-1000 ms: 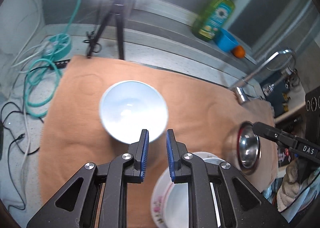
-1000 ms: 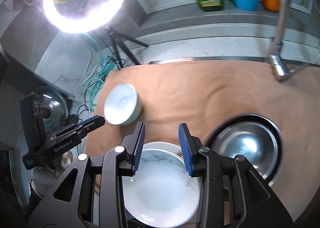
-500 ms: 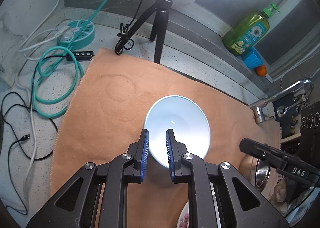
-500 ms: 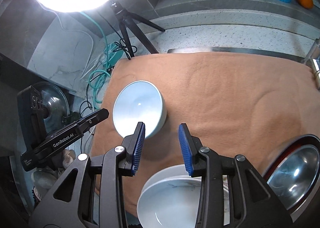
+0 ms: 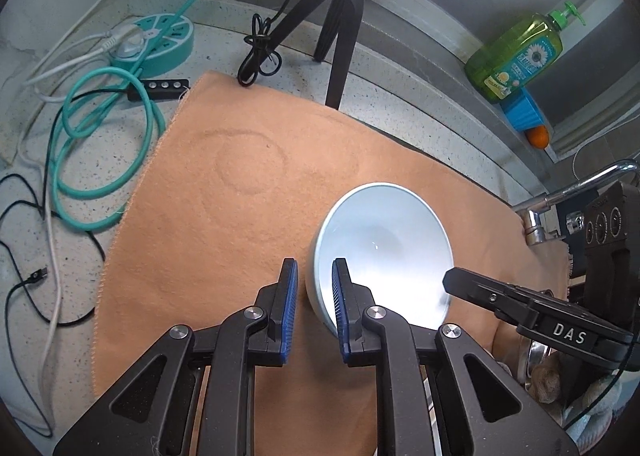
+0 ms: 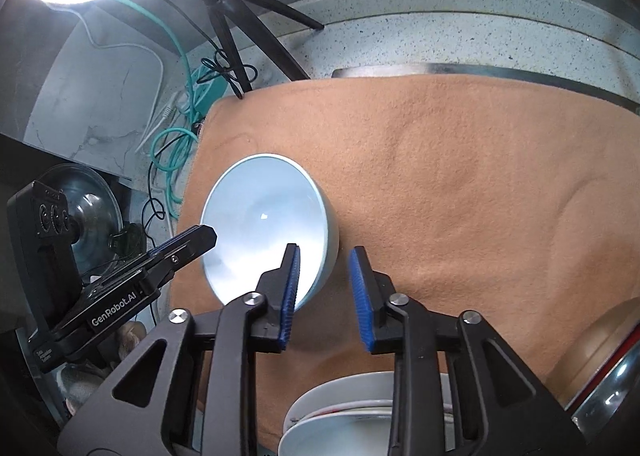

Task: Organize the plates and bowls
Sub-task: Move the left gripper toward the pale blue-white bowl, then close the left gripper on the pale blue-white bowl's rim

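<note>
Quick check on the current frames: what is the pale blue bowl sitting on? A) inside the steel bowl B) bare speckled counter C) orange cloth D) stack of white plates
C: the pale blue bowl stands directly on the orange cloth, cloth showing around it in both wrist views; the white plates lie apart at the near edge.
</note>
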`<action>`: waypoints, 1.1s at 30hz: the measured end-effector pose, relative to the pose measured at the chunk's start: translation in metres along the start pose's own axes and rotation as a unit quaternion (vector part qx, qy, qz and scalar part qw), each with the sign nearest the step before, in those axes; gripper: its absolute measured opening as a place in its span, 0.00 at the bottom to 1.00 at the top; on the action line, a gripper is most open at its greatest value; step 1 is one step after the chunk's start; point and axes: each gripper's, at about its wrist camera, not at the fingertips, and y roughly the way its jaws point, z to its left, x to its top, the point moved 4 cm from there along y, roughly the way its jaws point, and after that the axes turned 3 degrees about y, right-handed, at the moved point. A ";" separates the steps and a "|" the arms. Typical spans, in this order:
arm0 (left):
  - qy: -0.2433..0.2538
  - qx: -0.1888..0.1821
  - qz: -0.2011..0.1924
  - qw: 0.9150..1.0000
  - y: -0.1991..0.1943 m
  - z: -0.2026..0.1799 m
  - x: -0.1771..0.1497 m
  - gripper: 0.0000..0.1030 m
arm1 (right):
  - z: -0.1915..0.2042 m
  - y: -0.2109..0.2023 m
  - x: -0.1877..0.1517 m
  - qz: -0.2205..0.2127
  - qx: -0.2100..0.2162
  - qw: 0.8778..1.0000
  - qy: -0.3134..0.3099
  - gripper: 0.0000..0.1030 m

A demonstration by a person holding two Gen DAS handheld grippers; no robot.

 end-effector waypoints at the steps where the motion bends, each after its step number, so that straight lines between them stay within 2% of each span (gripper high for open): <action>1: 0.000 -0.001 0.001 1.000 0.001 -0.001 0.000 0.15 | -0.001 0.002 0.000 0.002 -0.001 1.000 0.001 0.20; 6: 0.004 -0.002 0.003 1.000 0.005 -0.004 -0.001 0.13 | -0.001 0.007 0.001 0.006 0.002 1.000 0.002 0.10; 16: 0.008 -0.002 -0.007 1.000 -0.005 -0.010 -0.004 0.13 | 0.001 -0.001 -0.001 0.001 0.000 1.000 -0.001 0.09; 24: 0.029 -0.018 -0.028 0.999 -0.031 -0.037 -0.011 0.13 | 0.002 -0.041 -0.012 -0.019 0.009 1.000 -0.012 0.09; 33: 0.061 -0.041 -0.041 0.996 -0.047 -0.081 -0.023 0.13 | -0.016 -0.095 -0.029 -0.045 0.010 0.999 -0.010 0.09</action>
